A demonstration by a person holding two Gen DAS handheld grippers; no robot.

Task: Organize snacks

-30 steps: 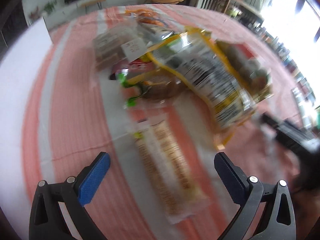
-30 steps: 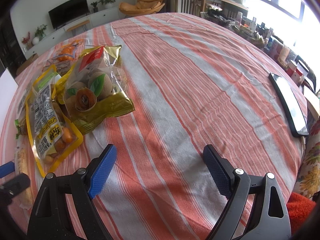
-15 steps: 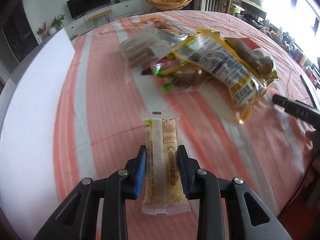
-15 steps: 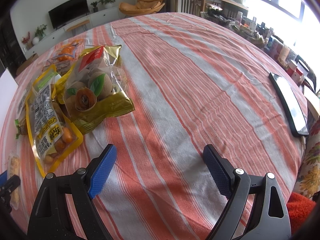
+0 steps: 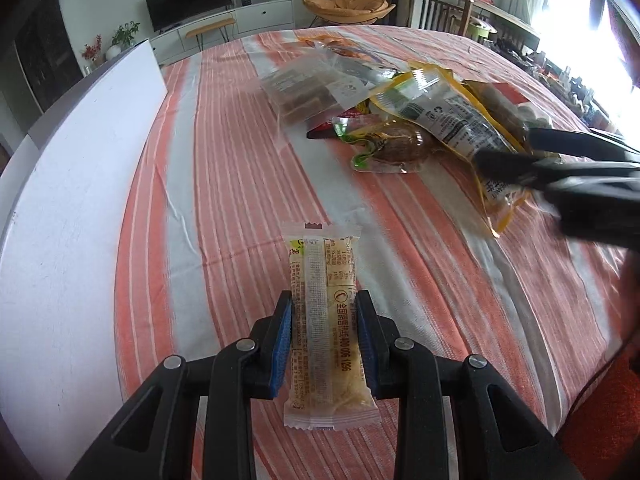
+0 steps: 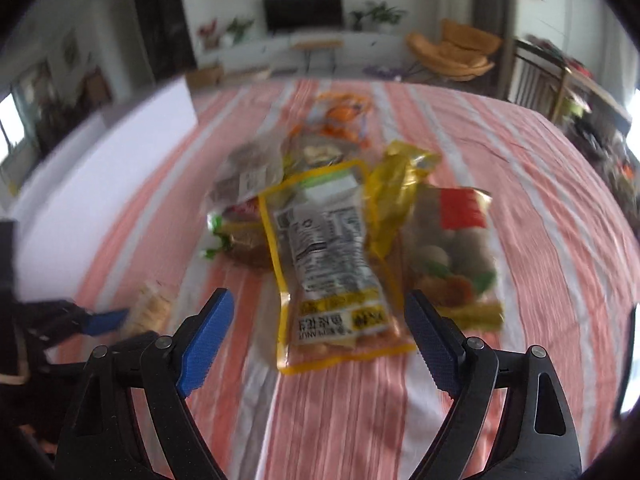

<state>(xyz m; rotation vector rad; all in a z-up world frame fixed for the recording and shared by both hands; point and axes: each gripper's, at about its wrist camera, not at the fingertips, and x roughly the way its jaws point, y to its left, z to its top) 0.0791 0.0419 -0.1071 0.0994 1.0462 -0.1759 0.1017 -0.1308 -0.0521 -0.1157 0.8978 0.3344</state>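
Note:
My left gripper point(image 5: 325, 306) is shut on a long pale snack bar point(image 5: 325, 320) in a clear wrapper and holds it above the striped tablecloth point(image 5: 240, 168). A pile of snack bags lies further back: a yellow-edged peanut bag point(image 5: 452, 120), a clear bag of brown bars point(image 5: 308, 92) and a small green-edged packet point(image 5: 396, 148). My right gripper point(image 6: 320, 312) is open, its jaws astride the near end of the peanut bag point(image 6: 328, 264). It appears blurred at the right of the left wrist view point(image 5: 560, 172). The left gripper and its bar point(image 6: 152, 308) show blurred at the left.
A white board point(image 5: 72, 184) runs along the table's left side. A gold bag of round sweets point(image 6: 452, 248) lies right of the peanut bag, an orange packet point(image 6: 344, 116) behind the pile. A dark flat device point(image 6: 628, 360) lies at the right table edge.
My left gripper closed on the snack bar and lifted it. My right gripper swung left from the bare cloth to face the pile, over the peanut bag.

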